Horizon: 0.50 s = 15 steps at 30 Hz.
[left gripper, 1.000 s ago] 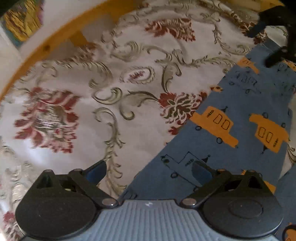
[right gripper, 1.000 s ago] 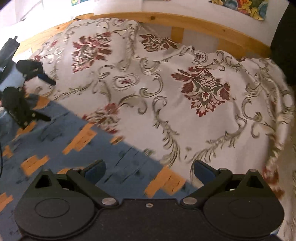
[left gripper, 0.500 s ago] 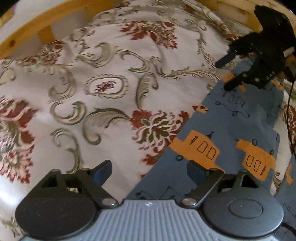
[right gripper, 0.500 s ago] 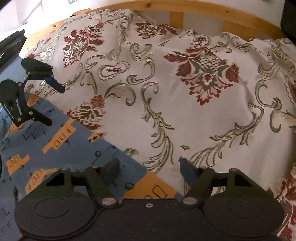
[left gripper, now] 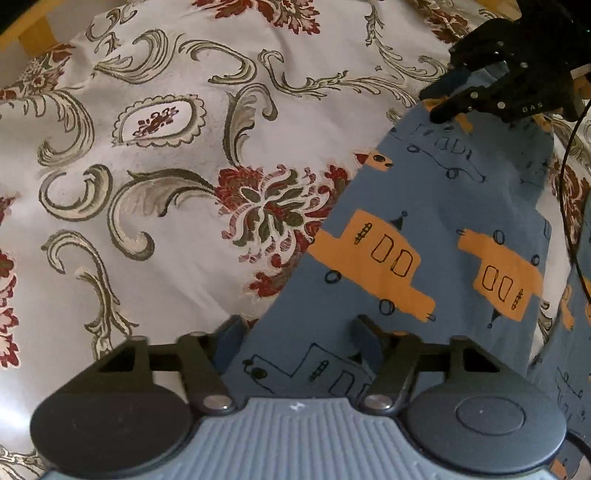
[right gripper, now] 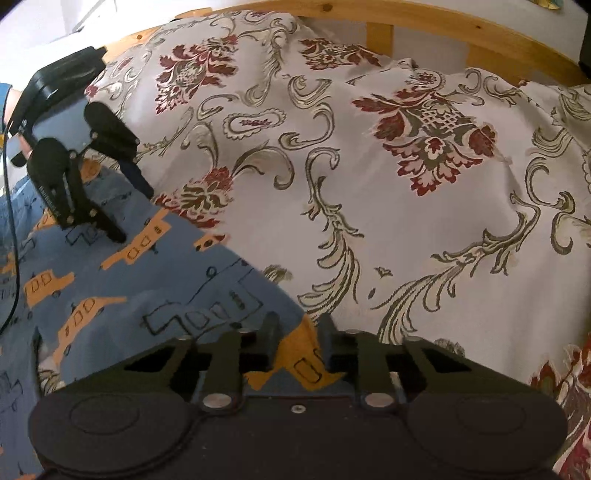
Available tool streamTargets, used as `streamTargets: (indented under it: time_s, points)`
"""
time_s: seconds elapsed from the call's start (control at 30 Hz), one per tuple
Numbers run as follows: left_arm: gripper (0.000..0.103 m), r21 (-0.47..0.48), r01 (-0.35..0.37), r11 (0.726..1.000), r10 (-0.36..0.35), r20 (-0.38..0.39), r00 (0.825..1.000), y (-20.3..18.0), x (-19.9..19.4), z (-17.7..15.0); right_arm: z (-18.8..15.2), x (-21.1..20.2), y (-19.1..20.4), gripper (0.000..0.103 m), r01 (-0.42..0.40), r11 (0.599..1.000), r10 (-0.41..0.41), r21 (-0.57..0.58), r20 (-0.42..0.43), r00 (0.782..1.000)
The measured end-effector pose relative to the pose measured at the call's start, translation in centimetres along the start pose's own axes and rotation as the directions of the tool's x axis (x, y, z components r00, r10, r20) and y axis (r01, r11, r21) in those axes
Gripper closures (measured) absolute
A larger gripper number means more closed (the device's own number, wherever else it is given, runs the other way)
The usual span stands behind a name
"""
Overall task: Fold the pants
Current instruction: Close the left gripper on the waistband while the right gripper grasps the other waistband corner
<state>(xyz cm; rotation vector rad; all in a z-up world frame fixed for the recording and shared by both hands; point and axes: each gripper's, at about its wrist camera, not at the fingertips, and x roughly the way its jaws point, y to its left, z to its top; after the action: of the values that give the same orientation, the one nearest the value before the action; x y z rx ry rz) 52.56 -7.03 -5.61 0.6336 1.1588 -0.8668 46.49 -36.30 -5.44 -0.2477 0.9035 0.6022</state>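
A: Right gripper [right gripper: 295, 338]?
B: Jaws narrowed on the pants [right gripper: 122, 291] edge; cloth sits between them.
A: Left gripper [left gripper: 295, 339]?
B: Jaws spread wide, straddling another edge, not pinching.
A: Pants location?
B: Flat on the bedspread [right gripper: 388, 206]. Wooden frame [right gripper: 480, 40] beyond.

Blue truck-print pants [left gripper: 424, 229] — seemingly flat

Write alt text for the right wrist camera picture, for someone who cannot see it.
The right gripper has its fingers closing on a corner of blue pants printed with orange buses, spread on a floral bedspread. At the far left, the left gripper hangs open over another edge of the pants, with a wooden bed frame behind.
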Motion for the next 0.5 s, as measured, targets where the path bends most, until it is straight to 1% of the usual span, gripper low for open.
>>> streamTargets:
  time_s: [0.03,0.07,0.1,0.13,0.17,0.2,0.27,0.33,0.4,0.5]
  points:
    - [0.052,0.004,-0.009,1.000,0.009,0.004,1.000,-0.2,-0.1,0.0,-0.1,-0.1,0.1,0.088,0.005,1.000,-0.005,-0.007,0.001,1.000]
    - [0.064,0.000,-0.019,1.000,0.019,0.009,1.000,-0.4,-0.3,-0.1,-0.3,-0.2,0.2,0.090,0.010,1.000,-0.010,-0.013,0.004,1.000]
    - [0.076,-0.006,-0.031,0.999,0.031,0.014,0.999,-0.7,-0.4,-0.1,-0.4,-0.3,0.3,0.094,0.014,1.000,-0.014,-0.015,0.007,1.000]
    - [0.082,-0.010,-0.051,0.999,0.052,0.019,0.998,-1.1,-0.6,-0.1,-0.6,-0.4,0.5,0.099,0.024,1.000,-0.024,-0.020,0.011,1.000]
    - [0.093,-0.011,-0.077,0.997,0.078,0.028,0.997,-1.6,-0.8,-0.3,-0.8,-0.6,0.7,0.099,0.034,0.999,-0.034,-0.025,0.017,0.999]
    - [0.097,-0.012,-0.107,0.994,0.108,0.040,0.993,-2.2,-1.0,-0.6,-1.0,-0.8,1.0,0.101,0.041,0.999,-0.040,-0.031,0.026,0.999]
    - [0.099,-0.031,-0.174,0.984,0.175,0.066,0.982,-3.5,-1.2,-1.2,-1.3,-1.2,1.4,0.102,0.062,0.998,-0.060,-0.034,0.046,0.997]
    - [0.100,-0.102,-0.234,0.967,0.243,0.092,0.966,-4.3,-1.6,-1.6,-1.3,-1.7,1.9,0.102,0.099,0.994,-0.096,-0.037,0.075,0.993]
    - [0.100,-0.168,-0.292,0.942,0.314,0.124,0.941,-4.9,-2.1,-1.8,-1.1,-2.3,2.4,0.103,0.150,0.988,-0.145,-0.034,0.113,0.983]
    - [0.100,-0.230,-0.372,0.899,0.416,0.187,0.890,-5.3,-3.5,-1.3,-0.2,-3.1,2.9,0.103,0.233,0.972,-0.224,-0.036,0.168,0.960]
